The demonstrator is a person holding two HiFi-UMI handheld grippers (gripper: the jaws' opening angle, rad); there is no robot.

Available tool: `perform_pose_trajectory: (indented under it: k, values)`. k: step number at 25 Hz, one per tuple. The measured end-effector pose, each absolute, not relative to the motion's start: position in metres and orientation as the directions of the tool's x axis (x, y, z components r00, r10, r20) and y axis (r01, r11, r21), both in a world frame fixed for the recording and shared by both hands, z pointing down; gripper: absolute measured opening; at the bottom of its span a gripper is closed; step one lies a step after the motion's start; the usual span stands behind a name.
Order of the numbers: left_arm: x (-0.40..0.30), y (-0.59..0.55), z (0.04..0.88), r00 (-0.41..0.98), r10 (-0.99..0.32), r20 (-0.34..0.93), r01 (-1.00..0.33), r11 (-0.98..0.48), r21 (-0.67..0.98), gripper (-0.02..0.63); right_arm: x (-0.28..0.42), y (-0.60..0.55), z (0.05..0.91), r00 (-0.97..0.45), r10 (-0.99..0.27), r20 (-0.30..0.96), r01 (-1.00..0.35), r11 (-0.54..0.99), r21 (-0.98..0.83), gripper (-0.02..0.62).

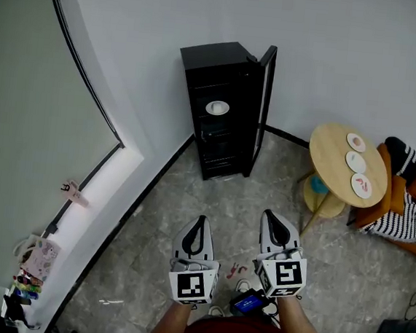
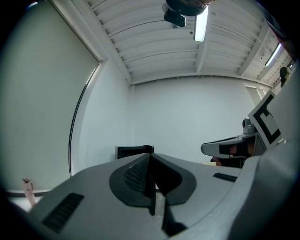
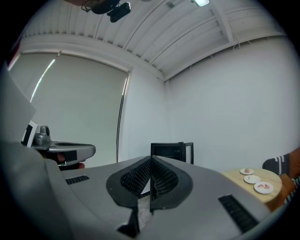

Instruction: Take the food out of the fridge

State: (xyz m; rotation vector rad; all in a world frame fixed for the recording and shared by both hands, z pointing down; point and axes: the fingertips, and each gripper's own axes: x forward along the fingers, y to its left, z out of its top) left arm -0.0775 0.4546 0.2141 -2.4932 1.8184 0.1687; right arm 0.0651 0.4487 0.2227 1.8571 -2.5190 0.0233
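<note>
**Black fridge open, food inside, both grippers clenched and empty**

Stands against the white wall at the far edge of the grey stone floor, door swung wide on its right side. Holds one white plate of food on an upper shelf, plain in the head view.

Left gripper: jaws pressed together, nothing between them. Points about level at the fridge, well apart from it, bare floor between. Plate of food almost straight ahead of its tips, untouched.

Right gripper: jaws likewise shut tight on nothing. Sits just beside the left gripper, equally far short of the fridge. Plate of food ahead and off to its left.

Round wooden table, right of the fridge and near the open door: bears three small plates in a row, each with a bit of food, well apart from both grippers.
</note>
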Motion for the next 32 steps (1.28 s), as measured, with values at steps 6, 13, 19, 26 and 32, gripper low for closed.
perform_pose_trajectory:
  k: [6, 13, 19, 26, 32]
  values:
    - [-0.057, 0.427, 0.221, 0.303, -0.950, -0.080, -0.953, -0.304, -0.009, 0.014, 0.086, 0.420, 0.223, -0.307, -0.952, 0.016, -0.952, 0.307, -0.002, 0.023]
    - [-0.041, 0.395, 0.218, 0.283, -0.956, -0.076, -0.959, -0.282, -0.022, 0.014, 0.105, 0.385, 0.221, -0.324, -0.946, 0.016, -0.946, 0.324, 0.001, 0.023]
    - [-0.028, 0.369, 0.217, 0.261, -0.964, -0.059, -0.965, -0.259, -0.043, 0.014, 0.120, 0.356, 0.223, -0.343, -0.939, 0.015, -0.939, 0.343, 0.006, 0.023]
    - [-0.016, 0.342, 0.215, 0.214, -0.975, -0.057, -0.976, -0.212, -0.043, 0.014, 0.136, 0.323, 0.218, -0.369, -0.929, 0.000, -0.929, 0.369, 0.016, 0.023]
    - [-0.001, 0.329, 0.211, 0.188, -0.975, -0.120, -0.982, -0.187, -0.013, 0.014, 0.150, 0.308, 0.220, -0.385, -0.923, -0.007, -0.923, 0.385, 0.014, 0.023]
